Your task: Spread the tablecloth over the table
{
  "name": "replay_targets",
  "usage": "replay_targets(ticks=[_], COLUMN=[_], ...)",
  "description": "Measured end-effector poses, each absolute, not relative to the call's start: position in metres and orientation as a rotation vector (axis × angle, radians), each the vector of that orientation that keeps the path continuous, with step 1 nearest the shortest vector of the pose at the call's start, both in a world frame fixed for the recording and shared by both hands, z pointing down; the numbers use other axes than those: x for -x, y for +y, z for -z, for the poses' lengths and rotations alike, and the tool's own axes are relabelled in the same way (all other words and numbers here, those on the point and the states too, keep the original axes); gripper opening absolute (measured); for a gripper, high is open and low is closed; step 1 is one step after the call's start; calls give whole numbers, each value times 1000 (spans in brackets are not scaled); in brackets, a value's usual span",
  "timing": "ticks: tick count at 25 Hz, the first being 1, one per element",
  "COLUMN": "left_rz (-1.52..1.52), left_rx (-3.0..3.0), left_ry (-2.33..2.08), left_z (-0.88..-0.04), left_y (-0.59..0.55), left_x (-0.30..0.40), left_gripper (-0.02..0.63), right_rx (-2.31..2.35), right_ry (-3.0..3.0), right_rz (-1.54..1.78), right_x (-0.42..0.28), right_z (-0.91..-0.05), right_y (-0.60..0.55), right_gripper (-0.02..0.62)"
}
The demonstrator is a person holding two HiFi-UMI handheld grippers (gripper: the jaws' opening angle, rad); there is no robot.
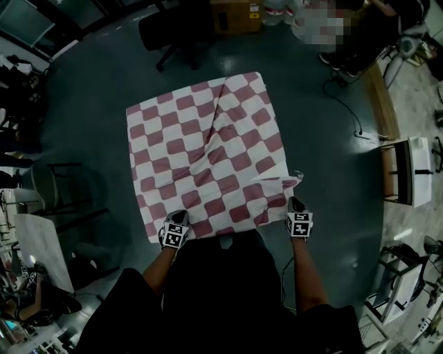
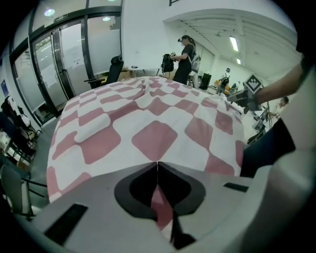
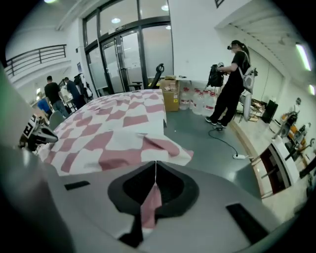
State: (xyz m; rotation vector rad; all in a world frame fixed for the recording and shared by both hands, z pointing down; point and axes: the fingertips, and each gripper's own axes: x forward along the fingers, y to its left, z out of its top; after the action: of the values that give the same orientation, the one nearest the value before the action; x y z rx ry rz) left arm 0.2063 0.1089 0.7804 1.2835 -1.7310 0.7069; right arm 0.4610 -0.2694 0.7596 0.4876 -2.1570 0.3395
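A red-and-white checked tablecloth (image 1: 208, 152) lies over the table, with wrinkles through its middle and a fold at the near right corner (image 1: 287, 183). My left gripper (image 1: 177, 222) is shut on the cloth's near left edge; in the left gripper view the cloth (image 2: 148, 123) stretches away from the shut jaws (image 2: 157, 168). My right gripper (image 1: 296, 207) is shut on the near right corner; the right gripper view shows a strip of cloth (image 3: 150, 205) pinched between the jaws (image 3: 155, 168) and the tablecloth (image 3: 113, 128) spread beyond.
A black office chair (image 1: 169, 31) and a cardboard box (image 1: 235, 15) stand beyond the table's far edge. A cable with a plug strip (image 1: 360, 131) lies on the floor at right. A person (image 3: 232, 84) stands farther off. Shelving (image 1: 405, 173) flanks the right.
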Motion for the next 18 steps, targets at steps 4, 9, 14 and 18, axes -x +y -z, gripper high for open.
replay_targets(ticks=[4, 9, 14, 18], left_rz=[-684, -736, -797, -686], left_rx=[-1236, -1363, -1505, -1474], left_ry=[-1743, -1667, -1580, -1592], left_z=[-781, -785, -773, -779], left_y=[114, 115, 120, 133], left_x=[-209, -201, -224, -260], left_gripper=[18, 18, 17, 17], right_rx=[-214, -281, 5, 25], right_ry=[-2076, -2023, -2186, -2142], right_rz=[-200, -166, -229, -218], right_x=[-456, -495, -477, -472], right_z=[-775, -778, -756, -775], right_y=[-275, -292, -215, -180], right_gripper=[17, 17, 17, 17])
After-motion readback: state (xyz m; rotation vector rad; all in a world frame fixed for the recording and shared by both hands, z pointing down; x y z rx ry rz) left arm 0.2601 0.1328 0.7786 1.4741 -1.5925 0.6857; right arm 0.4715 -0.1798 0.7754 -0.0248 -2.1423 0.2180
